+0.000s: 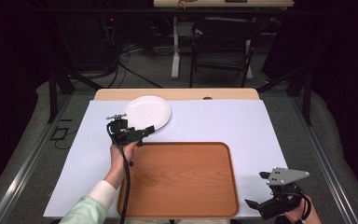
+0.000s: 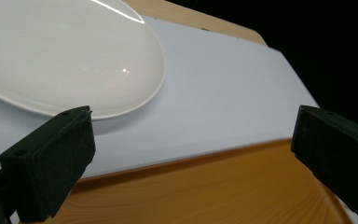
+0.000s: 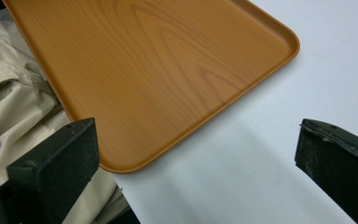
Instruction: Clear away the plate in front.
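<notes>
A white plate [image 1: 148, 112] lies on the white table cover [image 1: 214, 121], just beyond the far left corner of a wooden tray [image 1: 182, 177]. My left gripper [image 1: 142, 135] hovers over that tray corner, open, jaws pointing at the plate's near rim with nothing between them. In the left gripper view the plate [image 2: 60, 51] sits ahead at upper left, and the tray edge [image 2: 205, 186] runs below the jaws. My right gripper [image 1: 261, 191] is open near the table's front right, beside the tray. The right gripper view looks down on the tray's corner [image 3: 168, 70] with the jaws spread wide.
The table's wooden far edge [image 1: 177, 94] shows behind the cover. A black chair [image 1: 223, 44] and cables stand on the floor beyond. The person's beige clothing [image 3: 23, 107] shows past the tray's near edge. White cover lies open to the right of the tray.
</notes>
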`<action>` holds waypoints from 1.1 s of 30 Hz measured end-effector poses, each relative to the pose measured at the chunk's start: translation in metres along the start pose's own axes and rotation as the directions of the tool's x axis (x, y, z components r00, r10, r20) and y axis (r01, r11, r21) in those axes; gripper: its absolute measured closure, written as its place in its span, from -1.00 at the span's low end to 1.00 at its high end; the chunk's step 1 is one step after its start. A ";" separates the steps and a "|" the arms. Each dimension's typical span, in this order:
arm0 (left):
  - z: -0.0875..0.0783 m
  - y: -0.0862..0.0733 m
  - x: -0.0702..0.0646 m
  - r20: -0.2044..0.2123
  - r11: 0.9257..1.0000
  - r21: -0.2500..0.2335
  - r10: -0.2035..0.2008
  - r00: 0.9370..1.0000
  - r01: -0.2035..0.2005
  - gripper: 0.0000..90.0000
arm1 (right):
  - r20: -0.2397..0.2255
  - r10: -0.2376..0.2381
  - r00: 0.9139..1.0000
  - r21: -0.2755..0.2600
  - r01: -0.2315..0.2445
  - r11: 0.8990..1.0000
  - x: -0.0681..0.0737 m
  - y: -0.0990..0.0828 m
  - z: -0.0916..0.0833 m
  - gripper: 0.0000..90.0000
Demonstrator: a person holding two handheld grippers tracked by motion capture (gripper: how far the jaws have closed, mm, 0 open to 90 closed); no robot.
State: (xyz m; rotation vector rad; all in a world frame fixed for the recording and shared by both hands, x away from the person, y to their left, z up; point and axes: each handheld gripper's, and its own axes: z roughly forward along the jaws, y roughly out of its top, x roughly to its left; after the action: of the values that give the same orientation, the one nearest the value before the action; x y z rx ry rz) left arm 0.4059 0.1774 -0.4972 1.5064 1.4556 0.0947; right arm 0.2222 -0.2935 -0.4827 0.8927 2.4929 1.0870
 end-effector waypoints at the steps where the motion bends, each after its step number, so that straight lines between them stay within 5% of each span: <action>1: 0.002 0.001 0.004 0.003 0.999 -0.009 -0.034 0.999 0.034 -1.00 | 0.001 0.000 1.000 0.000 0.000 1.000 0.000 0.000 0.000 -1.00; 3: 0.006 0.002 0.010 0.004 0.996 -0.023 -0.089 0.996 0.089 -1.00 | 0.000 0.000 1.000 0.001 0.000 1.000 0.000 0.000 0.000 -1.00; 9: 0.016 0.005 0.025 -0.022 0.984 -0.040 -0.173 0.985 0.172 -1.00 | -0.003 0.001 1.000 0.004 -0.001 1.000 0.000 0.000 0.000 -1.00; 19: 0.028 0.009 0.059 -0.064 0.937 -0.071 -0.347 0.936 0.343 -1.00 | -0.006 0.002 1.000 0.003 -0.002 1.000 0.000 0.000 0.000 -1.00; 33: 0.046 0.013 0.079 -0.082 0.901 -0.077 -0.433 0.898 0.428 -0.78 | -0.008 0.001 1.000 0.005 -0.001 1.000 0.000 0.000 0.001 -1.00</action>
State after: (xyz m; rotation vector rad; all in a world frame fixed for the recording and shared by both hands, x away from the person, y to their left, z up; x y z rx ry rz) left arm 0.4662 0.2159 -0.5550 1.1138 1.8186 -0.0609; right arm 0.2227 -0.2934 -0.4830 0.8926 2.5029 1.0865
